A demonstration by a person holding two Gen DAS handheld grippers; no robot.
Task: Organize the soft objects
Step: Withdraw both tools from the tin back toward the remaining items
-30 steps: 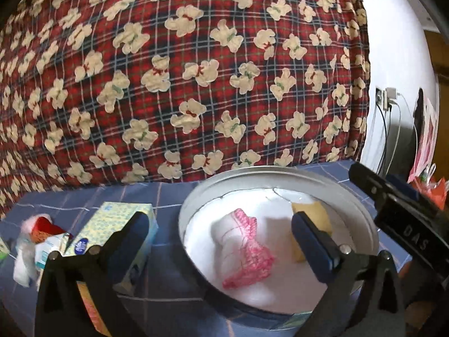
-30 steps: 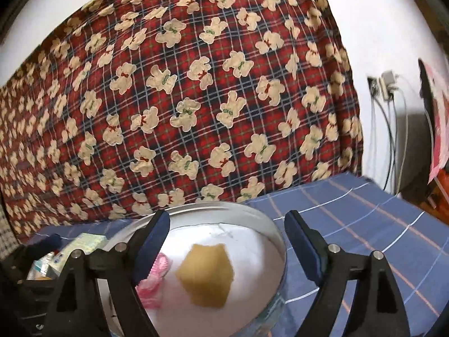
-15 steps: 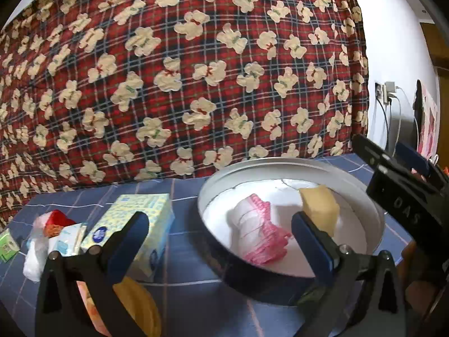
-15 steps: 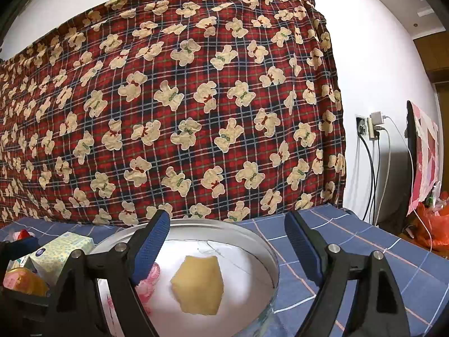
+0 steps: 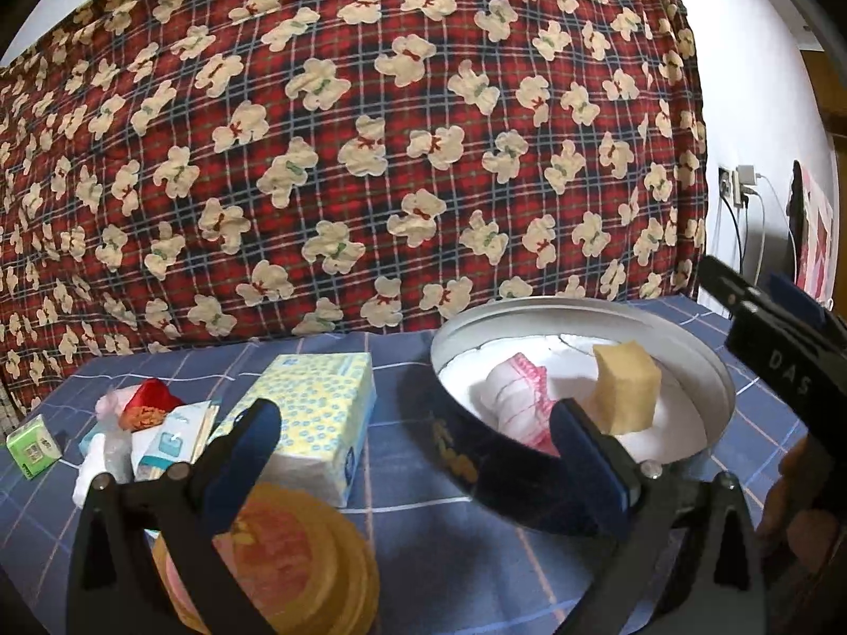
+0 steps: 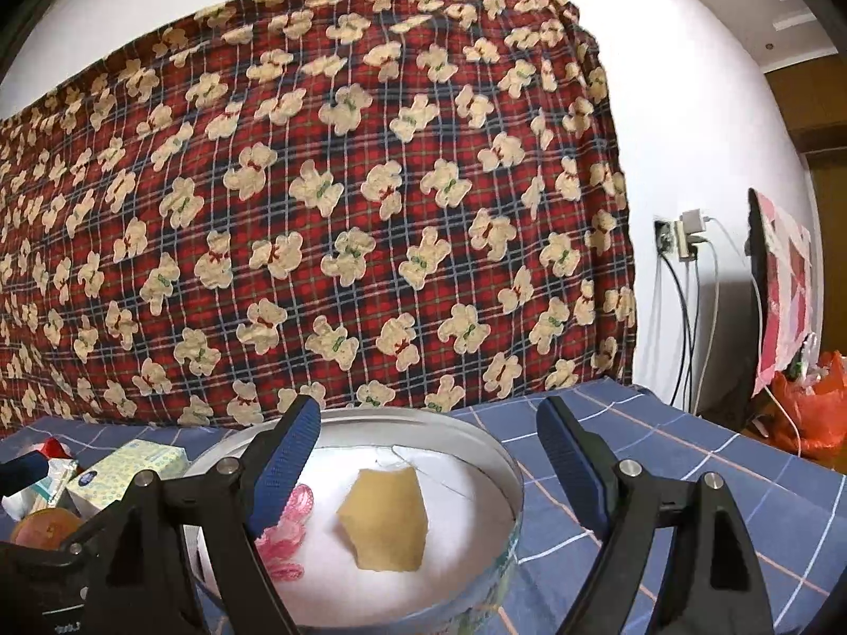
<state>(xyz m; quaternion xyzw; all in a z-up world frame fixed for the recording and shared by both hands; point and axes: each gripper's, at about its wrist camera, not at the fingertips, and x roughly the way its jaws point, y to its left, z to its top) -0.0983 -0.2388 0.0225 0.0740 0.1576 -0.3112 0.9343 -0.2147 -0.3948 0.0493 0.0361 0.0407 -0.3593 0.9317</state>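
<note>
A round metal tin [image 5: 709, 365] [image 6: 497, 455] with a white lining stands on the blue checked table. In it lie a yellow sponge block [image 5: 624, 389] [image 6: 386, 518] and a white and pink cloth [image 5: 516, 402] [image 6: 288, 534]. My left gripper [image 5: 418, 455] is open and empty, in front of the tin's left side. My right gripper [image 6: 429, 455] is open and empty, held above the tin's near rim; it also shows in the left wrist view [image 5: 778, 338] at the right.
Left of the tin lie a yellow tissue pack [image 5: 312, 402], a heap of small packets with a red wrapper [image 5: 148, 413], a green box [image 5: 32, 447] and an orange-yellow round item [image 5: 286, 566]. A bear-print plaid cloth [image 6: 317, 211] hangs behind. Cables and a socket [image 6: 683, 243] are at right.
Both grippers have drawn back and tilted up from the tin, so more of the table and the left-hand items shows. Tin contents have not moved.
</note>
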